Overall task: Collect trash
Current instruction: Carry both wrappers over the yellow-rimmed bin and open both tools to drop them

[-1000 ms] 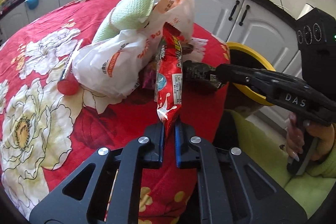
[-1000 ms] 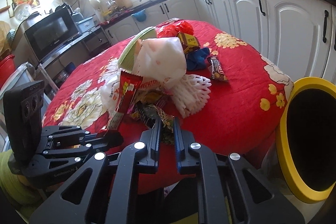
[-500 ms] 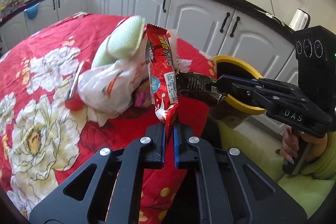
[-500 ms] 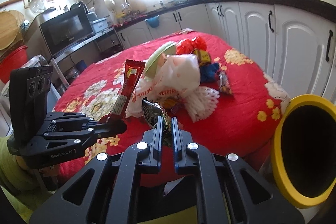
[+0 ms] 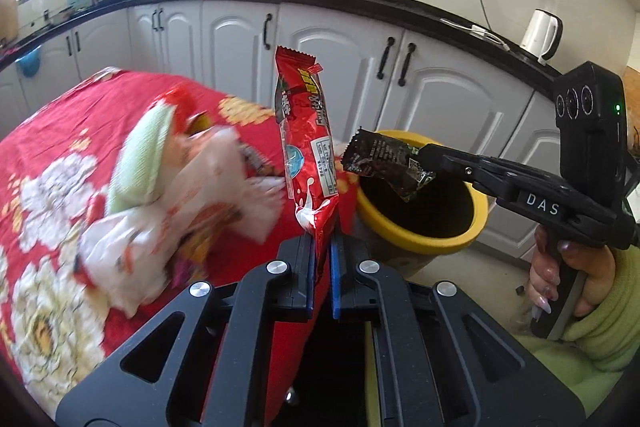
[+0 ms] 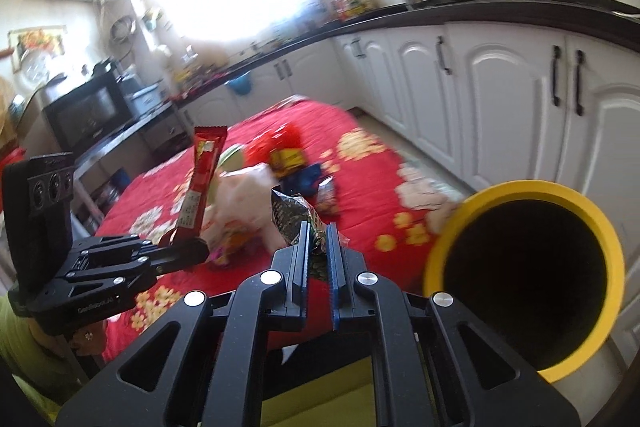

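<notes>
- The red wrapper (image 5: 306, 147) stands upright in the air, its lower end pinched in the left tool (image 5: 322, 267), whose jaws are narrow on it. It is just left of the yellow bin (image 5: 424, 241) and above the near edge of the red cloth (image 5: 52, 155).
- From the right wrist view the same red wrapper (image 6: 200, 183) rises from the left tool (image 6: 190, 253), well left of the bin (image 6: 440, 251).
- The dark wrapper (image 5: 384, 163) hangs from the tip of the right tool (image 5: 426, 157), which is clamped on one end of it. It hangs over the bin's mouth, close to the rim on the cloth's side.
- In the right wrist view the dark wrapper (image 6: 298, 215) sticks up between the jaws of the right tool (image 6: 318, 259), just left of the bin.
- The bin stands on the floor beside the cloth-covered counter, its black inside facing up, its rim yellow.
- Left of the bin, on the cloth, lies a heap of trash, blurred: a white bag (image 5: 152, 227) with orange print, a pale green pad (image 5: 140, 163) on top of it, and white foam netting (image 5: 260, 203) nearest the bin.
- Farther from the bin, beyond the heap, the right wrist view shows a red bag (image 6: 280, 143), a blue wrapper (image 6: 302, 181) and a small snack bar (image 6: 326, 193).
- Behind the bin run white cabinets (image 5: 448, 83) under a black worktop; a white kettle (image 5: 540, 35) sits on it, to the bin's right.
- A hand (image 5: 560, 275) in a green sleeve grips the right tool's handle, right of the bin.
</notes>
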`<state>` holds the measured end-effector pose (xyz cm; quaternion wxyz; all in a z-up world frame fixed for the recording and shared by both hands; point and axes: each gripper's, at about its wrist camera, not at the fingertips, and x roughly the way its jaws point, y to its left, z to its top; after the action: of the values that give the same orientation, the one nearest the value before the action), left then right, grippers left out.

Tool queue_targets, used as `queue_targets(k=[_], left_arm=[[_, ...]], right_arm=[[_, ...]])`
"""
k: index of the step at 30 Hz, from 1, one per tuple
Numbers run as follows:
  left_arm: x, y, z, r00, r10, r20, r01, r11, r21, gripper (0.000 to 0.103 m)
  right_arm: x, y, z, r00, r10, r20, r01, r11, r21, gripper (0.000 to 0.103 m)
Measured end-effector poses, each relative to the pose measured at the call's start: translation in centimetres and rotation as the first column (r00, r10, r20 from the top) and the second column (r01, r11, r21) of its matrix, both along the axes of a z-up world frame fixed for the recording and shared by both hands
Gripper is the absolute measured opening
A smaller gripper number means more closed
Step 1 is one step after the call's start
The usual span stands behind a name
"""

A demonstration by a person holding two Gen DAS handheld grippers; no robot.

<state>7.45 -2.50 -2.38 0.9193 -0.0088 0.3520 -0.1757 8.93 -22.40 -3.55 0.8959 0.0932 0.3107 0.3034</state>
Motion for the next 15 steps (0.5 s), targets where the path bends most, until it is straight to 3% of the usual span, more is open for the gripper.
queue_targets(k=[15], left_arm=[[4.5,-8.0,-0.8,0.994,-0.107,-0.034,0.106,0.993,-0.045,0.002]], right_arm=[[1.6,-8.9,-0.5,0.97,-0.241,-0.003,0.241,0.969,0.05,0.008]])
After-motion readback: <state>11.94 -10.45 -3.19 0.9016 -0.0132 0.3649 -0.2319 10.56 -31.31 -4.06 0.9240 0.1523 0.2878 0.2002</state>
